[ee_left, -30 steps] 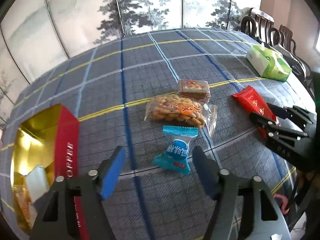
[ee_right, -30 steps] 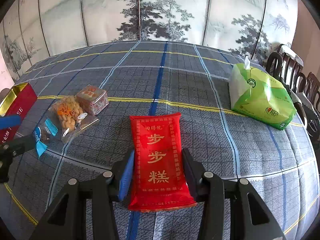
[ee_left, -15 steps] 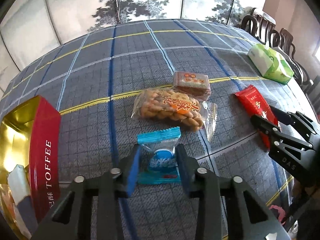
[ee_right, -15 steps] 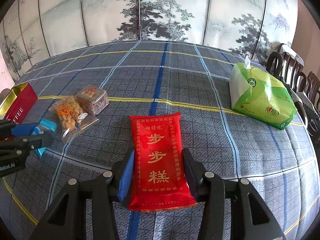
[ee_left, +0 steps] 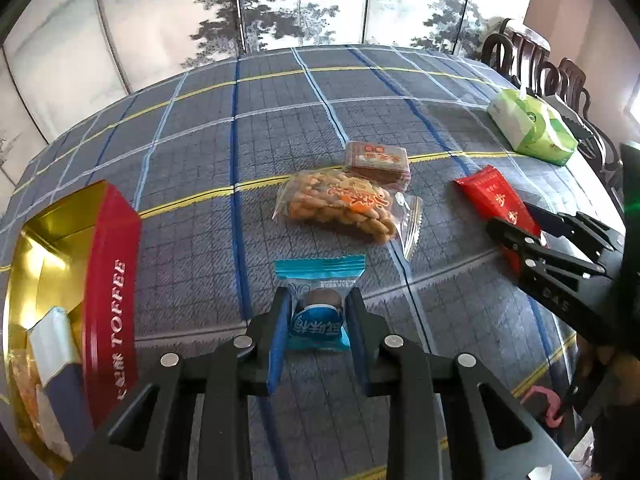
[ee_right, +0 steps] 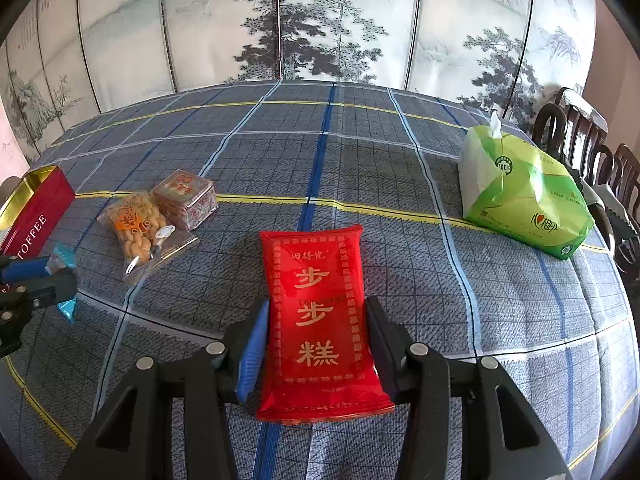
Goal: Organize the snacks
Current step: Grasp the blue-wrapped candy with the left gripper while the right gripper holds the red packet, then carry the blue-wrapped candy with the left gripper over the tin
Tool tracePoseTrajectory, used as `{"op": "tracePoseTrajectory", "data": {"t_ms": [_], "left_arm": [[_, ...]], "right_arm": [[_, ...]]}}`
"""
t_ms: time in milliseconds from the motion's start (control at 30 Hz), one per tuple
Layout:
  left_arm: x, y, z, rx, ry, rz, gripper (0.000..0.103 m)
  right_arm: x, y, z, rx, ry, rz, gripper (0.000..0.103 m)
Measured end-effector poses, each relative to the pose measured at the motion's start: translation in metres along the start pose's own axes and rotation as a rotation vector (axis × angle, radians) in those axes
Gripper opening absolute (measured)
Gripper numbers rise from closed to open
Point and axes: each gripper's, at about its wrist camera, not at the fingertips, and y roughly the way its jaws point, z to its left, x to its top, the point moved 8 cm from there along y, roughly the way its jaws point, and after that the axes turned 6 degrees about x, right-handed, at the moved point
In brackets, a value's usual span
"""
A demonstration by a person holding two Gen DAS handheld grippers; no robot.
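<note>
My left gripper (ee_left: 318, 320) is shut on a small blue candy packet (ee_left: 320, 304) that lies on the checked tablecloth. To its left stands an open red TOFFEE tin (ee_left: 108, 300) with a gold inside and several snacks in it. My right gripper (ee_right: 316, 336) is shut on a red snack pack with gold characters (ee_right: 316, 300); the pack's far end rests on the cloth. Between the two grippers lie a clear bag of orange twists (ee_left: 340, 204) and a small brown wrapped block (ee_left: 378, 160). The right view also shows the left gripper (ee_right: 40, 276) at its left edge.
A green tissue pack (ee_right: 520, 196) sits at the right side of the table (ee_right: 320, 148). Dark wooden chairs (ee_right: 580, 140) stand beyond the right edge. A painted folding screen (ee_right: 320, 20) rises behind the table. A pink object (ee_left: 544, 404) lies near the front right edge.
My left gripper moved forward over the blue candy packet and closed from wide open onto it. The right gripper stayed still on the red pack.
</note>
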Motion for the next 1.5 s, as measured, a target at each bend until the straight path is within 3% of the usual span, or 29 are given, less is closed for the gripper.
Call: {"op": "tracePoseTrajectory", "data": {"t_ms": [467,700,967,1200,1500], "left_arm": [[-0.015,-0.033,0.015,-0.056,-0.044,-0.01,0.024],[-0.02,-0.06,0.039,-0.026,-0.075,-0.025,0.024],[-0.031,-0.089,0.106,0.065,-0.163,-0.051,0.024],[-0.054,-0.091,0.184,0.175,-0.279,-0.015,0.024],[-0.083,-0.081,0.229,0.25,-0.321,0.035,0.024]], "right_arm": [[0.0,0.0,0.0,-0.002,-0.001,0.0,0.048],[0.001,0.0,0.001,-0.002,-0.001,0.001,0.048],[0.001,0.0,0.001,-0.002,-0.001,0.001,0.048],[0.001,0.0,0.001,-0.004,-0.003,0.001,0.048],[0.001,-0.002,0.0,-0.011,-0.009,0.001,0.048]]}}
